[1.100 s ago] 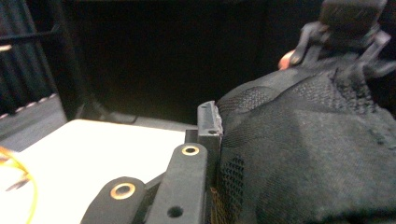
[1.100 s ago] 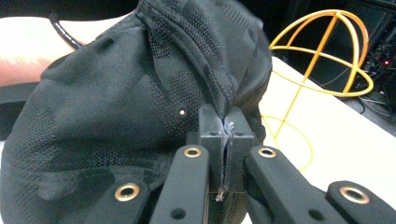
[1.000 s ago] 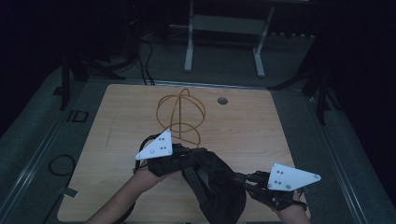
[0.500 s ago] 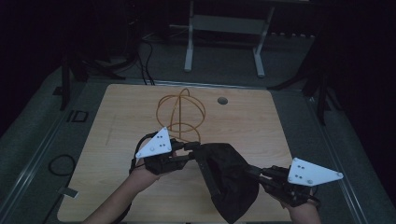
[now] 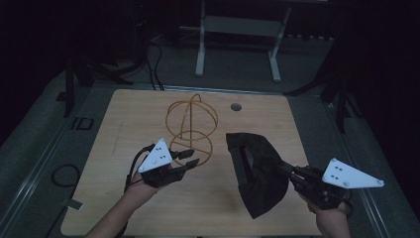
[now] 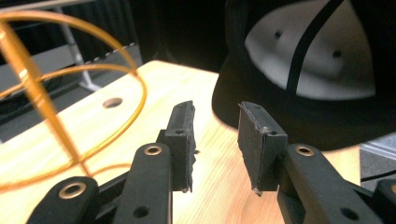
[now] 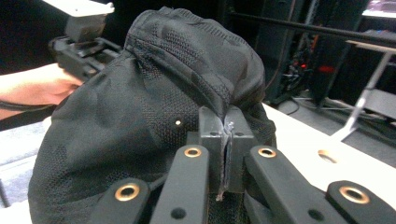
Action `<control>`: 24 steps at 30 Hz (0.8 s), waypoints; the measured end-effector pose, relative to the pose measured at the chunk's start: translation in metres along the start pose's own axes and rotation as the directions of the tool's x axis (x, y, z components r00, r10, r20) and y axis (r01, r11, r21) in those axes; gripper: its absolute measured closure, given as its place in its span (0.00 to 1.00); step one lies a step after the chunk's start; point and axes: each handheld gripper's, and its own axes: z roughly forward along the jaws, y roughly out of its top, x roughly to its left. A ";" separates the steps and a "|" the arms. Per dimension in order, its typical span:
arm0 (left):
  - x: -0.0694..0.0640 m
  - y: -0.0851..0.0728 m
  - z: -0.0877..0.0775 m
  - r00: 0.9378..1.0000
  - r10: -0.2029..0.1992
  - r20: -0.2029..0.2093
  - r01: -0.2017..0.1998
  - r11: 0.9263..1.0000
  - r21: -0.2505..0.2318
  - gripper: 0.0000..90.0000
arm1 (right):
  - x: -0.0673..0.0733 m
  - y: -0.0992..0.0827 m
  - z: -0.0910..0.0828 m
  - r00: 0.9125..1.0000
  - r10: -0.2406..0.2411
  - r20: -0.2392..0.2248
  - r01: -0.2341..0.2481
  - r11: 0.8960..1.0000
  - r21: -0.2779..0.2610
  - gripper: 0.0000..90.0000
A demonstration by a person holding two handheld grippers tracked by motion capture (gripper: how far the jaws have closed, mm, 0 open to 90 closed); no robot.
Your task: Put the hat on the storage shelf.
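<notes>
A black mesh cap (image 5: 257, 168) hangs over the table's right half, its inside and white lining facing the left gripper view (image 6: 299, 70). My right gripper (image 5: 283, 168) is shut on a fold of its fabric, the pads pinching it tight (image 7: 225, 126). My left gripper (image 5: 190, 157) is apart from the cap, close to the base of a gold wire stand (image 5: 190, 124). Its jaws have just been opening and stand open with nothing between them (image 6: 215, 126). The cap (image 7: 163, 93) hides much of the table in the right gripper view.
The wooden table (image 5: 129, 119) has a round hole (image 5: 236, 106) near its far edge. The gold wire stand (image 6: 37, 93) rises just left of my left jaws. A metal frame leg (image 5: 200, 44) stands on the dark floor behind the table.
The left gripper let go of the cap and its jaws parted. The right gripper carried the cap to the right, away from the left hand, which now sits by the wire stand.
</notes>
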 end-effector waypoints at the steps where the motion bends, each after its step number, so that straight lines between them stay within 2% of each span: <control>1: 0.001 -0.002 -0.002 1.000 -0.005 -0.004 0.005 1.000 0.003 0.74 | -0.001 0.001 0.000 1.000 -0.003 0.017 0.003 1.000 -0.002 0.99; 8: 0.008 -0.027 -0.015 0.998 -0.031 -0.052 0.033 0.999 0.038 0.68 | -0.014 0.007 0.004 0.997 0.009 0.080 -0.006 1.000 -0.030 0.99; 10: 0.010 -0.036 -0.020 0.997 -0.052 -0.049 0.053 0.998 0.031 0.66 | -0.018 0.009 0.006 0.996 0.011 0.092 -0.007 0.999 -0.042 0.99; 14: 0.014 -0.052 -0.027 0.995 -0.080 -0.067 0.082 0.996 0.033 0.55 | -0.026 0.015 0.014 0.995 0.018 0.102 -0.014 0.999 -0.046 0.99; 16: 0.016 -0.061 -0.030 0.992 -0.092 -0.088 0.096 0.995 0.040 0.46 | -0.028 0.019 0.020 0.994 0.015 0.109 -0.011 0.999 -0.043 0.99; 18: 0.018 -0.070 -0.033 0.987 -0.106 -0.122 0.110 0.993 0.032 0.38 | -0.030 0.024 0.026 0.993 0.010 0.118 -0.005 0.999 -0.042 0.99; 21: 0.021 -0.083 -0.036 0.974 -0.142 -0.175 0.149 0.988 0.027 0.19 | -0.034 0.033 0.036 0.992 -0.004 0.130 0.009 0.999 -0.033 0.99; 22: 0.021 -0.087 -0.037 0.968 -0.151 -0.201 0.160 0.987 0.031 0.15 | -0.035 0.036 0.040 0.992 -0.006 0.128 0.010 1.000 -0.030 0.99; 24: 0.023 -0.095 -0.039 0.961 -0.170 -0.220 0.182 0.983 0.038 0.04 | -0.037 0.040 0.048 0.990 -0.015 0.142 0.018 1.000 -0.021 0.99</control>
